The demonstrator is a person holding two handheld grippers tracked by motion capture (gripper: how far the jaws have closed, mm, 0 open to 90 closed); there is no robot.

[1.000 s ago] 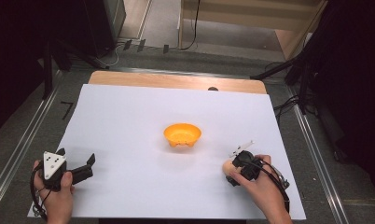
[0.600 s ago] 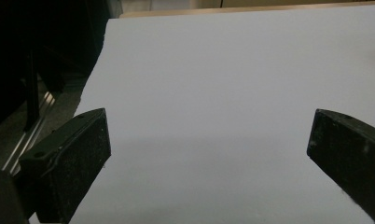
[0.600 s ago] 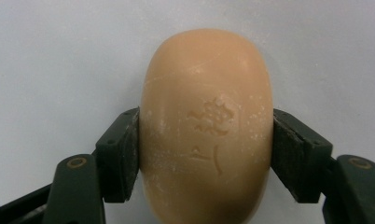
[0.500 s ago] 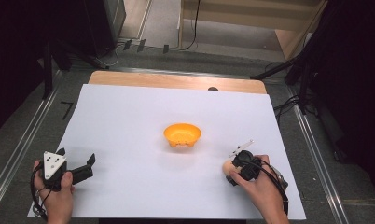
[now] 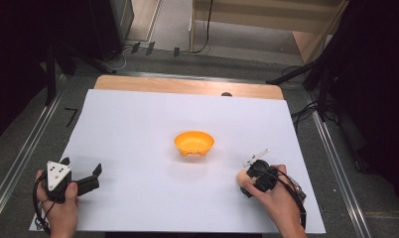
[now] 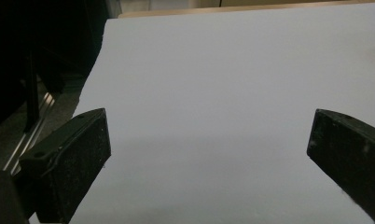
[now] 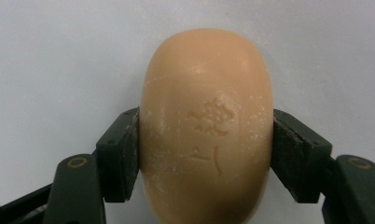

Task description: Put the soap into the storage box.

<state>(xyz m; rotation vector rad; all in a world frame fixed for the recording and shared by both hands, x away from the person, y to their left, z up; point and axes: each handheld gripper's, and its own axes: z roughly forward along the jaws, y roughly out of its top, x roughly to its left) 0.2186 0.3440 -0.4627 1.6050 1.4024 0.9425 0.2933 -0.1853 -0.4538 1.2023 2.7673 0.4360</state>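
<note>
Jaws of the right gripper (image 7: 205, 154) are pressing on both sides of a rounded, peach-coloured bar of soap (image 7: 206, 126) with a stamped mark on its upper face, at the near right of the table (image 5: 138, 129), which is lying under a white paper sheet. Seen from the high view, the right gripper (image 5: 251, 179) is sitting in the person's right hand (image 5: 274, 201), with the soap (image 5: 243, 175) peeking out at its left side. Nearer the middle of the table, well apart from the soap, a small orange plastic bowl (image 5: 194, 143) is standing upright. At the near left corner, the left gripper (image 5: 86, 173) is resting in the left hand (image 5: 61, 210), its jaws standing wide apart over bare white paper, gripping nothing.
</note>
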